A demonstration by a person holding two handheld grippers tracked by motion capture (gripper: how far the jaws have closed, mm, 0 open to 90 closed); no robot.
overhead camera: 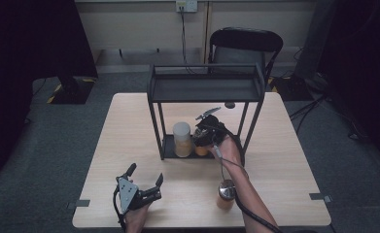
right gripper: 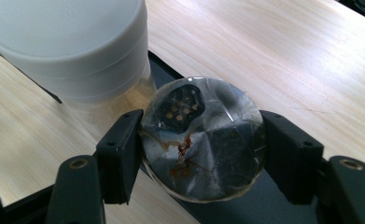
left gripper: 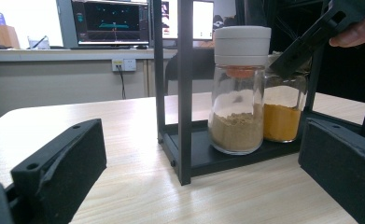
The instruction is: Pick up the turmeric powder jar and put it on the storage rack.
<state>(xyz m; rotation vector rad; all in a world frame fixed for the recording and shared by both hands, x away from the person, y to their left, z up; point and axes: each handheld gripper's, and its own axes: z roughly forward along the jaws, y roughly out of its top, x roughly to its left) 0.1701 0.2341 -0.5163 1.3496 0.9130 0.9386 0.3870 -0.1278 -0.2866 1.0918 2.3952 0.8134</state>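
Left gripper [overhead camera: 146, 187], lower left of the high view: rests on the table [overhead camera: 129, 145] near the front edge, jaws spread wide, nothing between them. In its own view the pads frame bare wood, well short of the rack.

Centre of the frame: black two-tier rack [overhead camera: 204, 87]. On its bottom shelf, a white-lidded jar [overhead camera: 181, 140] of tan powder stands upright. Touching or just beside it on the right, the jar of yellow powder [left gripper: 283, 116] with a shiny metal lid [right gripper: 203, 137].

Right gripper [overhead camera: 208, 132], just right of centre: reaches in under the top shelf from the front, tilted downward. Jaws clamped on the yellow jar at its lid, one pad on each side, as seen in the right gripper view. Jar appears to sit on, or barely above, the shelf; cannot tell which.

Lower right of centre: a third jar [overhead camera: 225, 194], metal-lidded, on the table beside the right forearm, untouched.

Step in hand, as judged: placing or taking the yellow jar at the bottom shelf. Next move needs care, whether releasing or lifting: keep clear of the white-lidded neighbour and the top shelf's rim.
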